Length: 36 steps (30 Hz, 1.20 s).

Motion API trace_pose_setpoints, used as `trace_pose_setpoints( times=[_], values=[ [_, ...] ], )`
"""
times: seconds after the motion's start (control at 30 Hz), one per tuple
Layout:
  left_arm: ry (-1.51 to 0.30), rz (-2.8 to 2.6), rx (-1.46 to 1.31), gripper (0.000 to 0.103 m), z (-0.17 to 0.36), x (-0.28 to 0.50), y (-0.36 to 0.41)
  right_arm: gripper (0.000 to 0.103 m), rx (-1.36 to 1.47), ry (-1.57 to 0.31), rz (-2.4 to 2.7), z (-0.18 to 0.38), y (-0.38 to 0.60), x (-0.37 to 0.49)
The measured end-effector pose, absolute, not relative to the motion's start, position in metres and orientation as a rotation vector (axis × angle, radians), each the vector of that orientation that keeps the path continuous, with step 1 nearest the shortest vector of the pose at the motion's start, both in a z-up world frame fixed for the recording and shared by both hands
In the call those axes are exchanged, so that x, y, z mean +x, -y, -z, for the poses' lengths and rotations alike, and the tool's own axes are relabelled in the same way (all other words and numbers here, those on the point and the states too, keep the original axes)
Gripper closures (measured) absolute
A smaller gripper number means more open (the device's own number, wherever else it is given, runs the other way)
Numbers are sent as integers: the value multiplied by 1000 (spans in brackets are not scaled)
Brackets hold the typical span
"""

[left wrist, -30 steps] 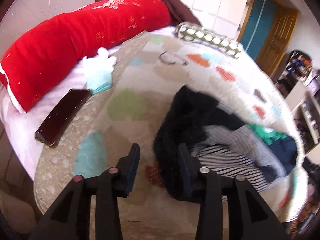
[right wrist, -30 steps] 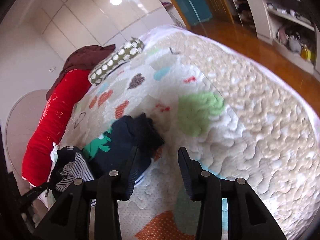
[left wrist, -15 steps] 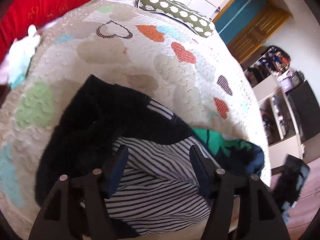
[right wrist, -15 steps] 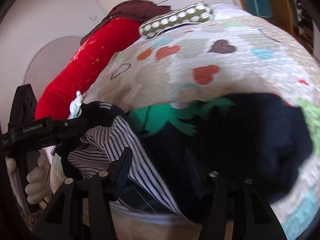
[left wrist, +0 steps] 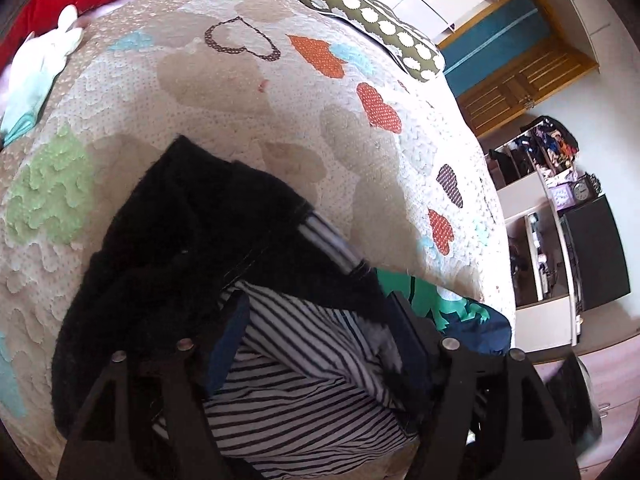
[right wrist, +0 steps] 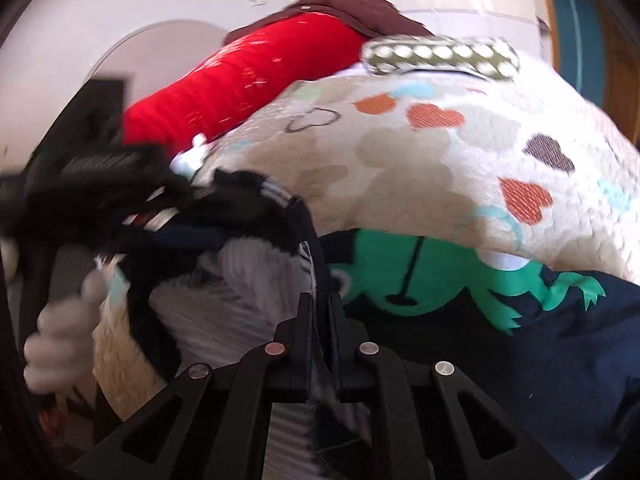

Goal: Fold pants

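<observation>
A pile of clothes lies at the near edge of the bed: a black fuzzy garment (left wrist: 180, 240), a black-and-white striped garment (left wrist: 300, 400) and a navy one with a green frog print (right wrist: 420, 280). My left gripper (left wrist: 320, 320) hangs low over the pile. Its jaws are opening, they straddle the striped cloth, and the pads do not press on it. My right gripper (right wrist: 320, 308) is shut on the dark-trimmed edge of the striped garment (right wrist: 248, 280). The left gripper (right wrist: 100, 184) and the hand holding it show blurred at the left of the right wrist view.
The quilted bedspread (left wrist: 240, 100) with coloured hearts stretches beyond the pile. A red bolster (right wrist: 248, 80) and a green dotted pillow (left wrist: 372, 24) lie at its far side, a white-teal cloth (left wrist: 36, 72) at the left. Shelves (left wrist: 560, 200) stand right of the bed.
My left gripper came off the bare quilt onto the pile and spread wider. My right gripper swung left across the pile, rolled, and closed on the striped garment's edge.
</observation>
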<state>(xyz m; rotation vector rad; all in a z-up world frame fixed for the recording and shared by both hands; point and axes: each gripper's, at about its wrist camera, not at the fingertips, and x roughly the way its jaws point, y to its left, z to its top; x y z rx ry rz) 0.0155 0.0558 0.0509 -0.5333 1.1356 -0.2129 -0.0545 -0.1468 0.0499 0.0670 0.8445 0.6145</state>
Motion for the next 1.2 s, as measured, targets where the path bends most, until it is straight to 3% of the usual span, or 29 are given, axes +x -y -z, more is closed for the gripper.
trace_pose_setpoints(
  times=[0.1,0.13,0.17,0.2,0.23,0.5,0.77,0.83,0.87,0.9,0.97,1.2],
  values=[
    [-1139,191,-492,28,-51,18,-47,95,-41,-799,-644,-56,129,-77],
    [-1137,178,-478,33,-51,18,-46,95,-71,-789,-651,-56,125,-82],
    [-1136,169,-468,58,-51,17,-45,95,-104,-781,-660,-56,119,-88],
    [-1144,186,-481,93,-50,17,-46,95,-127,-776,-665,-56,115,-92],
    [-1155,204,-502,99,-48,16,-47,95,-146,-774,-668,-54,111,-94],
    [-1031,212,-598,99,-68,-68,-76,95,-105,-794,-671,-50,127,-115],
    [-1131,142,-635,93,-7,-113,-80,94,-107,-842,-643,-34,137,-134],
    [-1103,157,-605,93,-16,-119,-83,87,-133,-824,-608,-41,150,-133],
    [-1083,155,-587,91,-22,-123,-85,71,-141,-804,-579,-46,160,-136],
    [-1058,150,-561,87,-29,-129,-89,43,-145,-780,-535,-52,175,-138],
    [-1033,149,-540,86,-36,-137,-95,23,-117,-727,-421,-63,213,-138],
    [-958,66,-533,81,-48,-164,-126,18,293,-750,-144,-62,361,-86]
  ],
)
